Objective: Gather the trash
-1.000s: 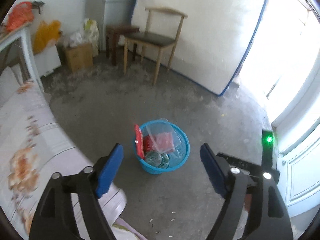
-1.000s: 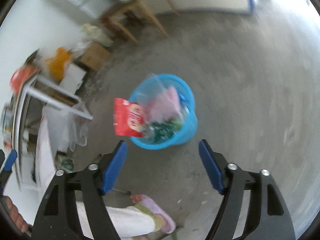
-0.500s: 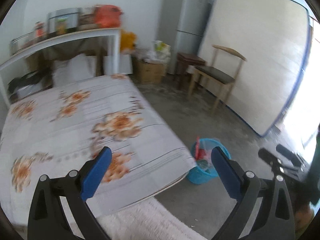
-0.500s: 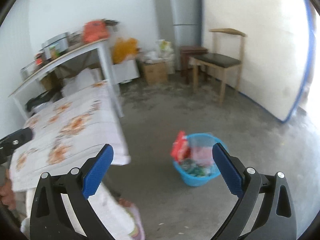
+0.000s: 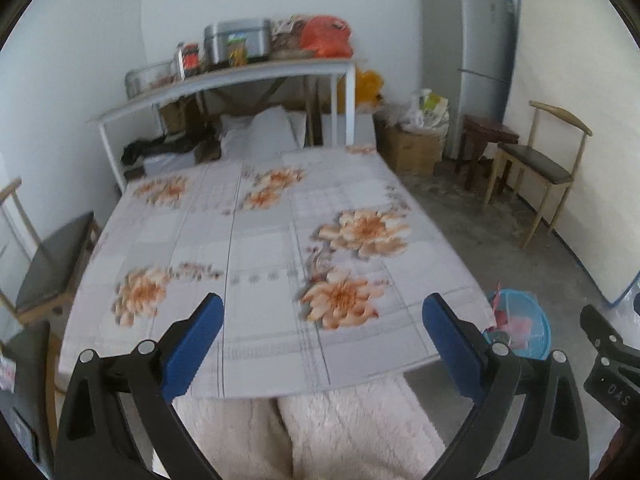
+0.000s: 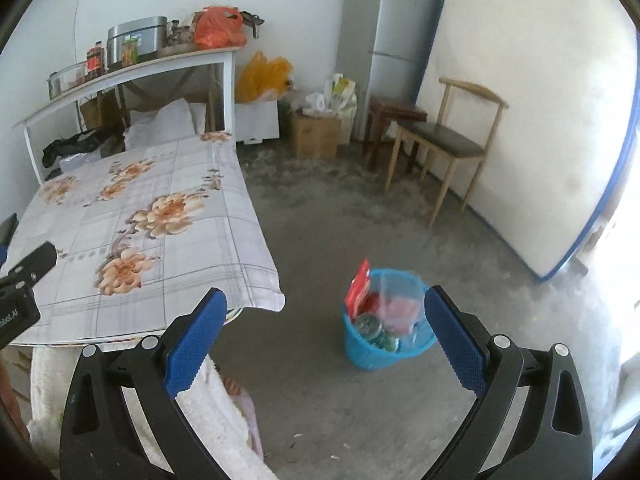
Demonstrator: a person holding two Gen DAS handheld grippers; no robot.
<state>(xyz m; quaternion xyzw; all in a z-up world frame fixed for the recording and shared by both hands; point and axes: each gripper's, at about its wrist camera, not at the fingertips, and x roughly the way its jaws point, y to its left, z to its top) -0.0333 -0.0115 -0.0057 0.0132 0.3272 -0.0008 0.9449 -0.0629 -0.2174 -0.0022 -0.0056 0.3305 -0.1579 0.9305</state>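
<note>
Both cameras swing up from the blue basket to the flowered table; left gripper and right gripper gape wide, empty; basket sits on the floor nearer the right gripper; trash inside looks like wrappers and a can.

Right claw body: partial "DAS". Left claw body: partial "obot.AI".

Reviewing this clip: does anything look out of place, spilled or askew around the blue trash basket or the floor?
Mostly tidy. The blue basket stands upright on the floor beside the floral-covered table, but a red snack packet pokes up over its rim instead of lying inside. A few small pale scraps lie on the concrete nearby.
</note>
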